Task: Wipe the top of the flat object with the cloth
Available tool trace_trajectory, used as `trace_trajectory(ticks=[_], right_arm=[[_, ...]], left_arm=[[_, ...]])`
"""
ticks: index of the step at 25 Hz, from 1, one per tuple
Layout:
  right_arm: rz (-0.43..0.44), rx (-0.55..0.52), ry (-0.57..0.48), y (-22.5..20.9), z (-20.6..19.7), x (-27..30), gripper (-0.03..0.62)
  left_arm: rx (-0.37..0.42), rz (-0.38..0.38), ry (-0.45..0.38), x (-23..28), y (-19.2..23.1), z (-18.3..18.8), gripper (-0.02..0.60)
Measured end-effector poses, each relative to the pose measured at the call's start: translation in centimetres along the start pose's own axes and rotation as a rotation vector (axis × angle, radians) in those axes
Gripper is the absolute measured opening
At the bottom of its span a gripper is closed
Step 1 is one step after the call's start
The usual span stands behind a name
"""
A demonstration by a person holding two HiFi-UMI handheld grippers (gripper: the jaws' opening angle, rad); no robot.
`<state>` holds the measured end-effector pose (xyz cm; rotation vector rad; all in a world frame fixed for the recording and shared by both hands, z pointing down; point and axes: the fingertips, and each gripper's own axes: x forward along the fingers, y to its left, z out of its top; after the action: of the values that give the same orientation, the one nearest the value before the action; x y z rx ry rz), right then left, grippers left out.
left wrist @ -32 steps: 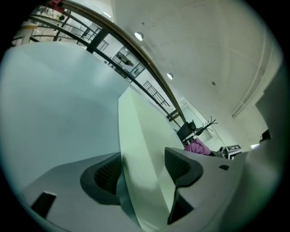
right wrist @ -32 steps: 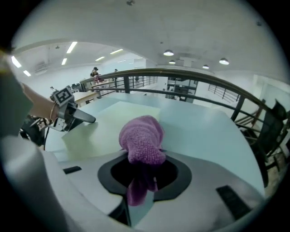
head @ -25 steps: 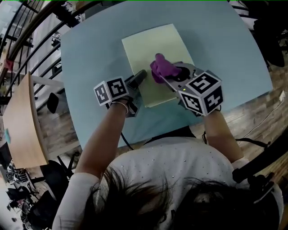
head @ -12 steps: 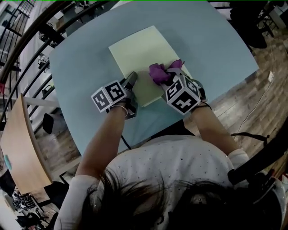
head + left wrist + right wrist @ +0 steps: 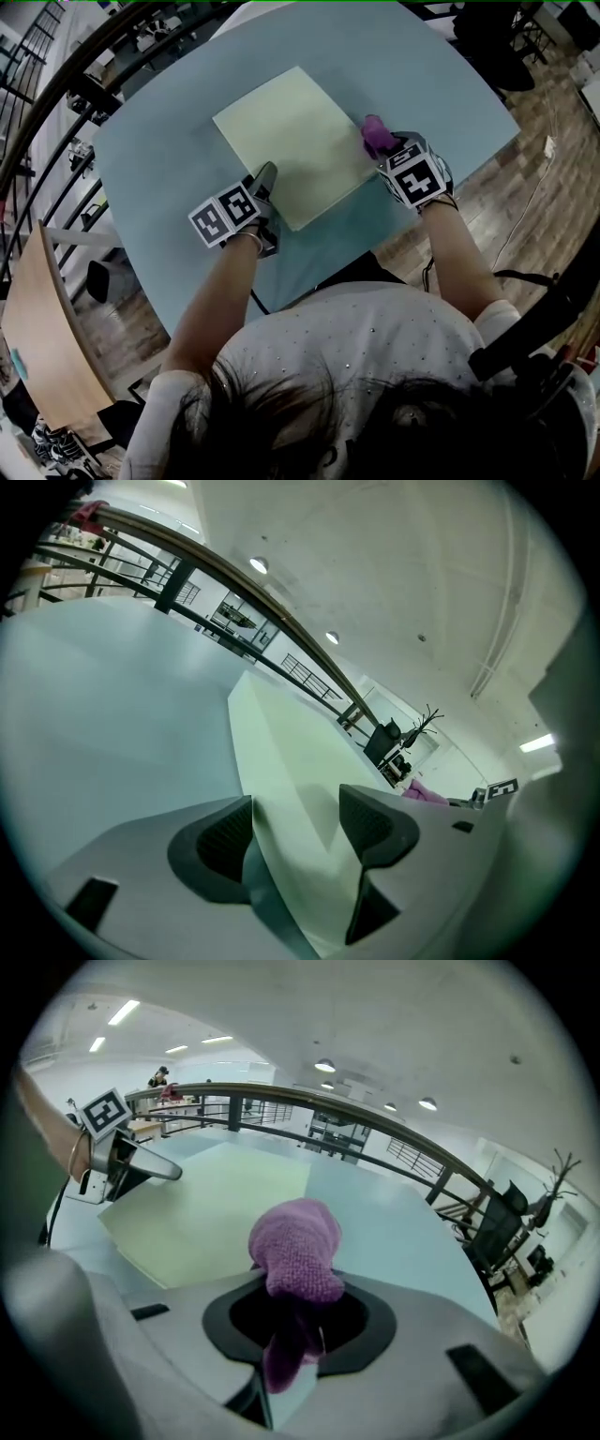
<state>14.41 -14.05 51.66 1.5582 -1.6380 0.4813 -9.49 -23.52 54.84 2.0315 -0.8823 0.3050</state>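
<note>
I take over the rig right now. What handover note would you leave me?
Left gripper: jaws apart, with the near edge of the pale yellow flat sheet between them.
Right gripper: shut on the purple knitted cloth, at the sheet's right edge.
The sheet lies on the light blue table.
Done: how much is wiped does not show.
Left: sweep the cloth across the sheet's top.

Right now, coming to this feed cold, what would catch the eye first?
The purple cloth stands out most, bunched in the shut right gripper at the right edge of the pale yellow sheet. That sheet lies flat in the middle of the light blue table. The left gripper, open, sits at the sheet's near left edge, which runs between its jaws.
</note>
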Motion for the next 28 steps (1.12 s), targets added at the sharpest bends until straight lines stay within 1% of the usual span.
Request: trace_trajectory(ticks=[2,3,4,5,6,7,8,9,10,11,12,14,15,16,17,19,22,25,28], right_arm=[[-0.012,0.065,0.003,-1.2,-1.0,-0.1,0.084],[0.000,0.113,-0.017,-1.6,-1.0,-0.5,0.084],[0.022,0.164,-0.064,-1.7,-0.3,-1.1,0.084],[0.055,0.209,-0.140,-1.4,1.3,-2.2,0.084],[0.103,0.238,-0.239,-0.6,3.6,-3.5,0.086],[0.172,0.248,-0.346,0.8,6.4,-5.0,0.087],[0.261,0.239,-0.443,2.9,9.1,-6.4,0.087],[0.356,0.211,-0.512,5.4,11.3,-7.5,0.087],[0.444,0.166,-0.541,8.2,12.7,-8.2,0.087],[0.515,0.106,-0.532,10.9,13.2,-8.2,0.089],[0.567,0.037,-0.494,13.6,12.9,-7.7,0.089],[0.629,-0.102,-0.393,18.2,11.1,-6.0,0.089],[0.641,-0.153,-0.344,20.0,9.9,-5.1,0.089],[0.645,-0.181,-0.304,21.3,8.9,-4.3,0.088],[0.641,-0.185,-0.277,21.9,8.1,-3.7,0.089],[0.627,-0.145,-0.262,21.7,7.3,-3.0,0.087],[0.596,-0.114,-0.240,19.9,6.5,-2.9,0.086],[0.517,-0.134,-0.220,17.0,5.4,-2.7,0.086],[0.434,-0.109,-0.200,13.0,4.1,-2.2,0.086]], left_arm=[[-0.007,-0.005,0.000,0.0,-0.1,-0.1,0.287],[-0.006,-0.006,-0.003,0.0,-0.2,-0.1,0.287],[-0.003,-0.005,-0.008,0.0,-0.2,-0.2,0.287],[0.002,-0.004,-0.013,0.0,-0.2,-0.2,0.287],[0.007,-0.001,-0.018,-0.1,-0.2,-0.1,0.287],[0.013,0.004,-0.024,-0.1,-0.2,0.0,0.287],[0.018,0.009,-0.029,-0.2,-0.1,0.1,0.287],[0.023,0.015,-0.034,-0.2,-0.1,0.1,0.287],[0.027,0.019,-0.038,-0.3,-0.1,0.1,0.287],[0.031,0.022,-0.042,-0.3,-0.2,0.0,0.287],[0.034,0.024,-0.044,-0.3,-0.2,0.0,0.287],[0.039,0.026,-0.050,-0.3,-0.3,0.0,0.287],[0.041,0.027,-0.051,-0.3,-0.3,0.0,0.287],[0.041,0.027,-0.051,-0.3,-0.3,0.1,0.287],[0.040,0.025,-0.049,-0.4,-0.3,0.1,0.287],[0.045,0.018,-0.040,-0.3,-0.5,0.0,0.281],[0.062,0.002,-0.028,-0.3,-0.8,-0.2,0.281],[0.064,-0.002,-0.024,-0.3,-0.9,-0.3,0.281],[0.059,-0.009,-0.019,-0.2,-0.9,-0.2,0.282]])
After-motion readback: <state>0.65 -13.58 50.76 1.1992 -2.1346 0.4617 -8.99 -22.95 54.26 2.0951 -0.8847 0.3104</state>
